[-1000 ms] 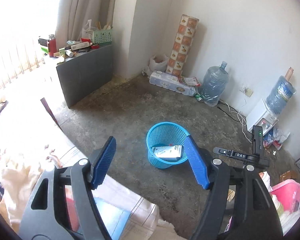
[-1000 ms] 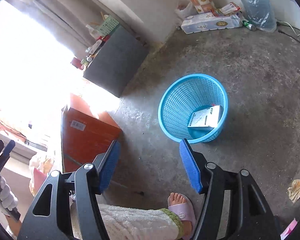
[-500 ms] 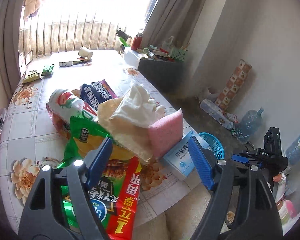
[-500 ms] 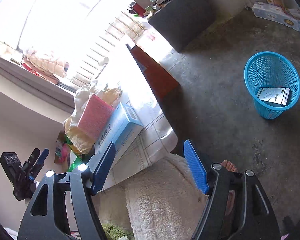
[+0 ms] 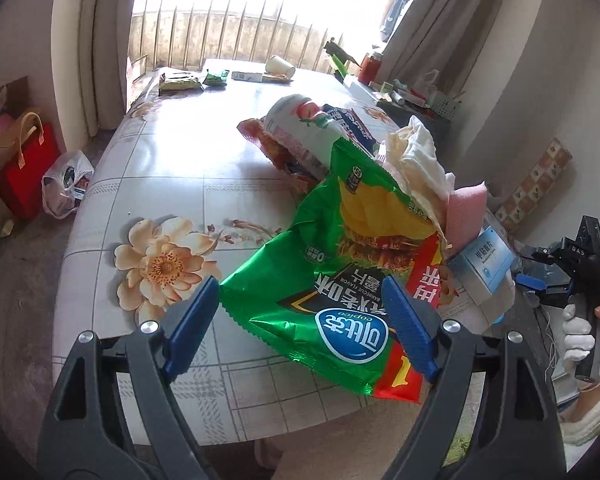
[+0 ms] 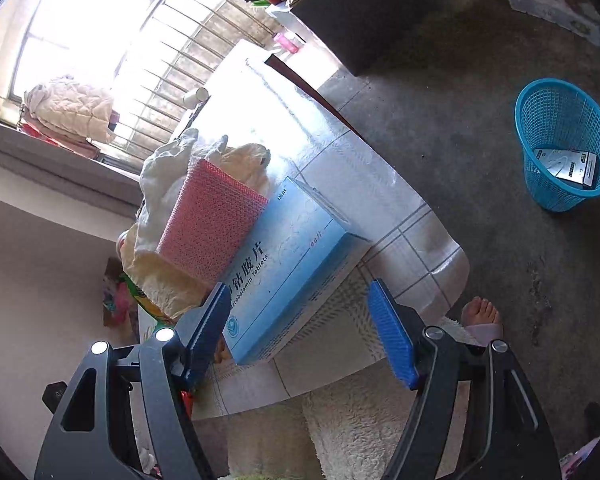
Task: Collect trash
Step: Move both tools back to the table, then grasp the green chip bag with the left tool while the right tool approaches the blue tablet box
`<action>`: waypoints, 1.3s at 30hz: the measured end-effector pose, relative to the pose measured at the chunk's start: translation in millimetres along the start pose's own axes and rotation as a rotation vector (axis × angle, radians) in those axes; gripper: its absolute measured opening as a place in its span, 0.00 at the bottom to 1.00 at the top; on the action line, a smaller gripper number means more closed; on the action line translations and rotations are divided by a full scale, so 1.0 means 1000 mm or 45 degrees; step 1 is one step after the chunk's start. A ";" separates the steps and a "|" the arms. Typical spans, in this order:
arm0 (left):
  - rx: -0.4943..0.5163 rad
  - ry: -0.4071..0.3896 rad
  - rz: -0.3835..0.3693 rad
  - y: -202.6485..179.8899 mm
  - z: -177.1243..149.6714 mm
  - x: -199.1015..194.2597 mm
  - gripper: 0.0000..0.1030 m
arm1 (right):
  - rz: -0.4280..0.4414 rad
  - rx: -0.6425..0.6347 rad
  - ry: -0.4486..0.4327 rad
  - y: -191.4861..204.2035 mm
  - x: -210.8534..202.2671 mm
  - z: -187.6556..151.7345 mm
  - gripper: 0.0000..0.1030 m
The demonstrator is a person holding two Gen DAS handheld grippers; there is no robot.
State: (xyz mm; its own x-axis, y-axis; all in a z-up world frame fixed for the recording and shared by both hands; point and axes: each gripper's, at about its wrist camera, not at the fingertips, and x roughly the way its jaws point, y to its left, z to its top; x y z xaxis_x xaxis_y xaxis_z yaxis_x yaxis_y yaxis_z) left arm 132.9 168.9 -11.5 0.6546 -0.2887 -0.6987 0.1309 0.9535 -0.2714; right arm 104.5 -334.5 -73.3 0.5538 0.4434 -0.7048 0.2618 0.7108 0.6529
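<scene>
Item one: crinkled green foil crisp packet (image 5: 340, 280), lying at the near edge of the flower-printed table (image 5: 172, 184), overlapping a red foil wrapper (image 5: 420, 280). Likely near weightless, soft, slippery and noisy; it will collapse under any squeeze. Best taken across the flat sealed end nearest the edge. The left gripper (image 5: 300, 328) hangs just above that end, its blue jaws spread wide after just opening further, with the packet showing between them but not pinched.

Item two: pale blue cardboard tablet box (image 6: 288, 264), at the table's corner, with a pink ribbed foam pad (image 6: 208, 220) leaning on it and crumpled cream paper (image 6: 172, 280) behind. Probably light and stiff, though it may crush; hold across the narrow sides. The right gripper (image 6: 300, 328) is lined up on it, jaws apart and not pressing, having opened a little wider just now.

Destination: blue plastic mesh basket (image 6: 564, 120) on the concrete floor, well apart from the table, one white carton (image 6: 568, 164) inside.
</scene>
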 end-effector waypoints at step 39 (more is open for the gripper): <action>0.013 0.287 -0.166 -0.011 0.020 0.072 0.52 | -0.072 -0.069 -0.039 0.020 0.026 0.000 0.13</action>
State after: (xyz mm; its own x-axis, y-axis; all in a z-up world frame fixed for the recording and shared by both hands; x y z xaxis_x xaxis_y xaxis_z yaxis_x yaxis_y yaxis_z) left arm 193.6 139.7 -46.0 0.4493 -0.4198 -0.7886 0.2113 0.9076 -0.3628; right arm 124.7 -308.6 -78.6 0.5635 0.3856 -0.7306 0.2506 0.7629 0.5959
